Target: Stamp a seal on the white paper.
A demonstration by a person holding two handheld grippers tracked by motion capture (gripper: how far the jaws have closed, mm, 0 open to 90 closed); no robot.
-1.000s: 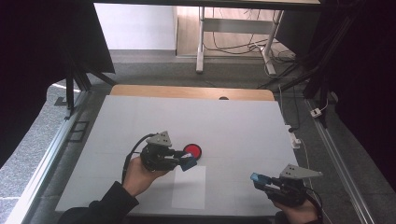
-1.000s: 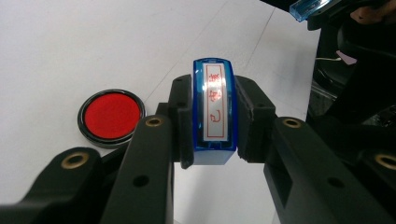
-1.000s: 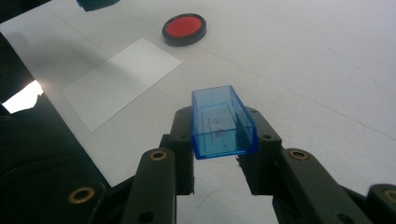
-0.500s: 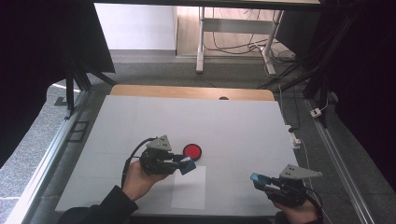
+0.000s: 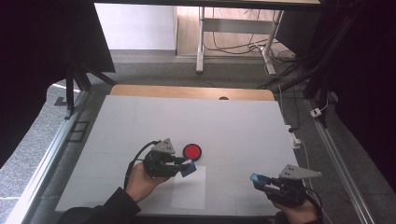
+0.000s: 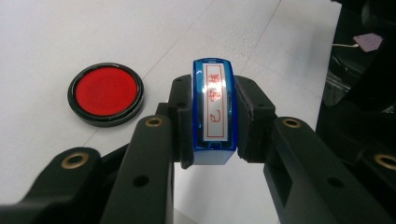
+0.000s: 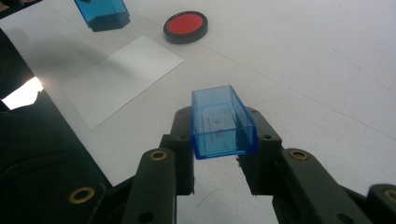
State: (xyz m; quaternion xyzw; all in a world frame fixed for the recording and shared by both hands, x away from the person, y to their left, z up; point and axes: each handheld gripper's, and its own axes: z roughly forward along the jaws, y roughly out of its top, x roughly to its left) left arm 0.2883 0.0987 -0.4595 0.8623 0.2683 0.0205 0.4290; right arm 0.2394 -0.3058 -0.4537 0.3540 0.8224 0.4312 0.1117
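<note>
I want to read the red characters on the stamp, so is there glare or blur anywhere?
In the left gripper view, a white glare band crosses the stamp face, washing out the upper character; the ink pad is sharp. In the right gripper view, the blue cap is sharp and a bright patch sits at the left edge. In the high view, the surroundings are dark.

White table top (image 5: 243,121): flat, unmarked. A wooden strip (image 5: 187,92) runs along its far edge, with a small dark spot (image 5: 223,98) on it, possibly a hole; the view is too coarse to confirm. A round red ink pad (image 5: 192,151) in a black rim lies open near the table's middle. A white paper sheet (image 5: 189,193) lies flat just nearer than the pad, apart from it. Aluminium rails (image 5: 42,163) flank the table. Loose cables (image 5: 224,46) lie on the floor beyond.
</note>
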